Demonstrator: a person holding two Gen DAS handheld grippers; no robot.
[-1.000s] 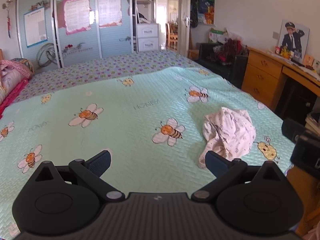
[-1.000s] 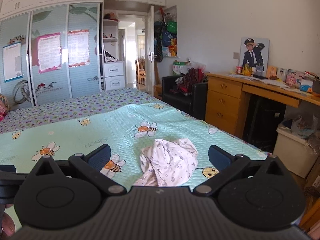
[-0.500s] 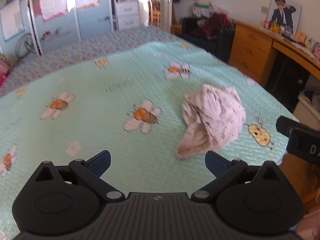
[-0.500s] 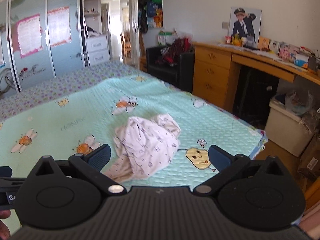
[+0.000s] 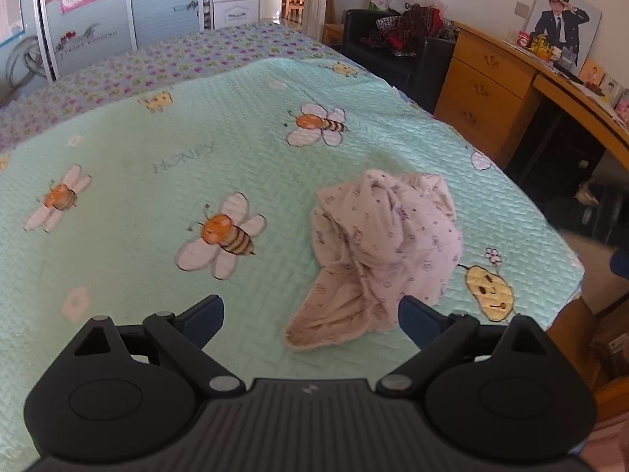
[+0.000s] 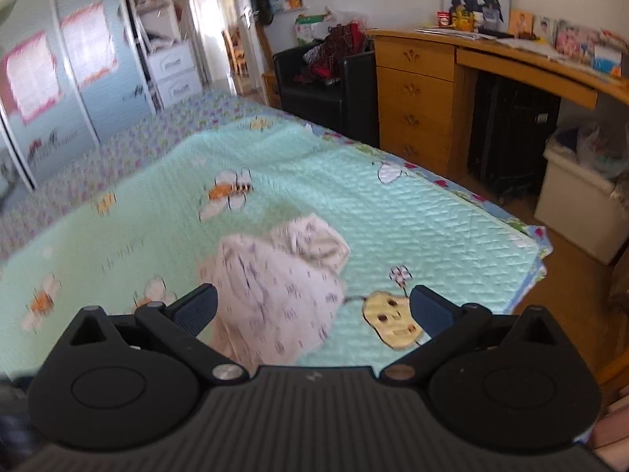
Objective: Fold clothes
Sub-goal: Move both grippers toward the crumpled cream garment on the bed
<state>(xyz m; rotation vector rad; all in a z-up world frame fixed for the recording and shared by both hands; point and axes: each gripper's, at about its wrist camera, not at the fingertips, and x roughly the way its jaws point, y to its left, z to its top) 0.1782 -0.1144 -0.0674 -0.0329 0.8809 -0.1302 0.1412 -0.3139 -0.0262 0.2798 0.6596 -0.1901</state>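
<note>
Crumpled pale printed garment (image 5: 387, 251) bunched in a heap on the mint bee-print bedspread (image 5: 165, 149), close to the corner nearest the wooden desk (image 5: 507, 78). Left gripper (image 5: 310, 310) hovering over its near edge, fingers spread wide, holding nothing. Right gripper (image 6: 312, 303) same deal, wide apart above the heap, empty, pretty blurry view.

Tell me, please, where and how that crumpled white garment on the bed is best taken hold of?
Probably the loose flap of the garment trailing toward the open left gripper. It lies flat and thin, edge exposed, so come from the near side, low over the quilt.
</note>
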